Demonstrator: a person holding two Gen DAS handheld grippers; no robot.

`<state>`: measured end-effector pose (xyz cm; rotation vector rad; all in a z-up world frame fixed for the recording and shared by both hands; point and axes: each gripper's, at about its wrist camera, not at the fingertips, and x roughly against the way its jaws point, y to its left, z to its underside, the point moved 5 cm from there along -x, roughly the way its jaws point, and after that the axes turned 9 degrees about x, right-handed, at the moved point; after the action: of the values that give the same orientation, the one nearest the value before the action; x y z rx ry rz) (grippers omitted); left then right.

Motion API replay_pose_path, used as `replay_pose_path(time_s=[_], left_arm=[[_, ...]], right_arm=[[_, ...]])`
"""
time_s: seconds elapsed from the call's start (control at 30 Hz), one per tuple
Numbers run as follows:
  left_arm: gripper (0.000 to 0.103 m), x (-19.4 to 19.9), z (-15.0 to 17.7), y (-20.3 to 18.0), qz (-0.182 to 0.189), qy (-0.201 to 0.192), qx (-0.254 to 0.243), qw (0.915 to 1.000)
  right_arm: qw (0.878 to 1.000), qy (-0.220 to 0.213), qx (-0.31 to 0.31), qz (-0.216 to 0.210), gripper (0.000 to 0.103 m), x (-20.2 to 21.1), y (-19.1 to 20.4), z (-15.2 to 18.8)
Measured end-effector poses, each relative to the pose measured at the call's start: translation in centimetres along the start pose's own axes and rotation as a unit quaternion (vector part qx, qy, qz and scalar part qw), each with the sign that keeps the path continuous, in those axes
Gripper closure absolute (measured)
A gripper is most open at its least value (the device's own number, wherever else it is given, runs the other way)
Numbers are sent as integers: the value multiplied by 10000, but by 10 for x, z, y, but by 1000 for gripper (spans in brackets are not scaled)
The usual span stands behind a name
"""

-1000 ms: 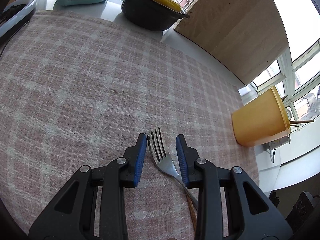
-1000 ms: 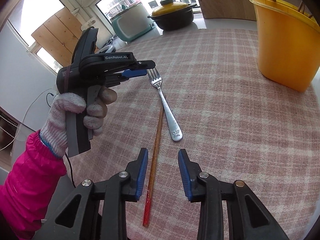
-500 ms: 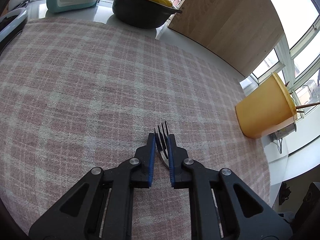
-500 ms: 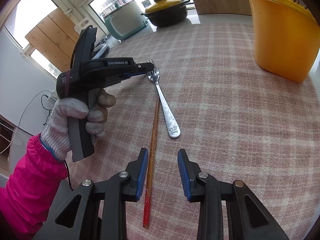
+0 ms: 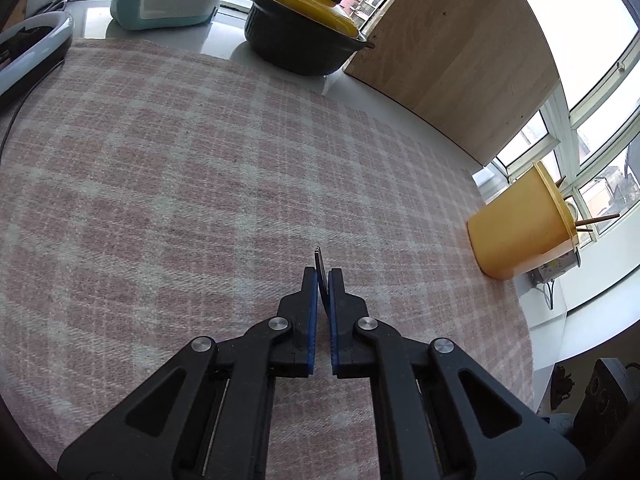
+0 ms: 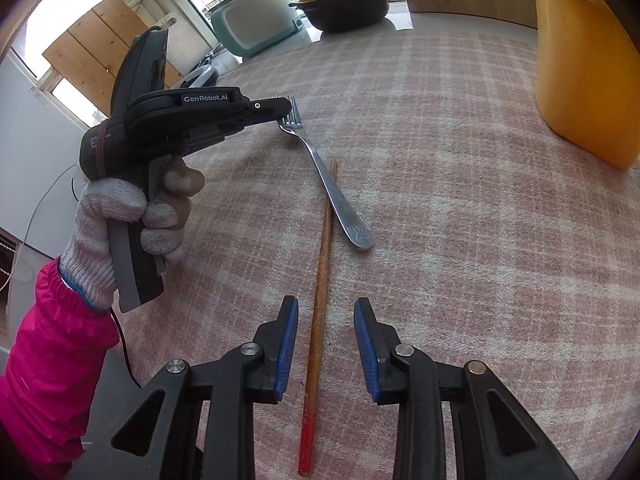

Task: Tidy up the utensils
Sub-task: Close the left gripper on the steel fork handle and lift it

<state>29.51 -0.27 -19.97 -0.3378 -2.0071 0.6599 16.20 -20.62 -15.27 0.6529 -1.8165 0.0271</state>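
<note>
Broadly, a plaid-clothed bench (image 6: 460, 128) carries a yellow bucket (image 6: 580, 64) at its far right edge. Left of the bucket, the left gripper (image 6: 286, 110) has its fingers clamped on the fork (image 6: 332, 188) tines. Just beside the fork, a chopstick (image 6: 320, 296) lies between the right gripper (image 6: 326, 344) fingers, parted, untouched.

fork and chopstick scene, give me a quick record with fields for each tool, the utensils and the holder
left tool: shut on the fork's tined end
fork: on the checked cloth, handle toward the right tool
right tool: open, pads either side of the chopstick, not pressing it
chopstick: flat on the cloth beside the fork handle, red tip nearest the camera
yellow tub: upright at the cloth's edge, sticks poking out
</note>
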Motion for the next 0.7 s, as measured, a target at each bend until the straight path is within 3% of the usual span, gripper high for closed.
replay_pose_path(time_s=[0.33, 0.5, 0.7], left_arm=[[102, 38, -7, 56, -81, -162, 450, 9988], [102, 50, -11, 67, -155, -199, 390, 9989], [101, 46, -8, 60, -226, -89, 132, 9996]], right_arm=[[9991, 241, 345, 88, 73, -20, 16, -25], [9989, 324, 255, -217, 73, -26, 23, -30], [9967, 418, 693, 49, 73, -39, 40, -33]])
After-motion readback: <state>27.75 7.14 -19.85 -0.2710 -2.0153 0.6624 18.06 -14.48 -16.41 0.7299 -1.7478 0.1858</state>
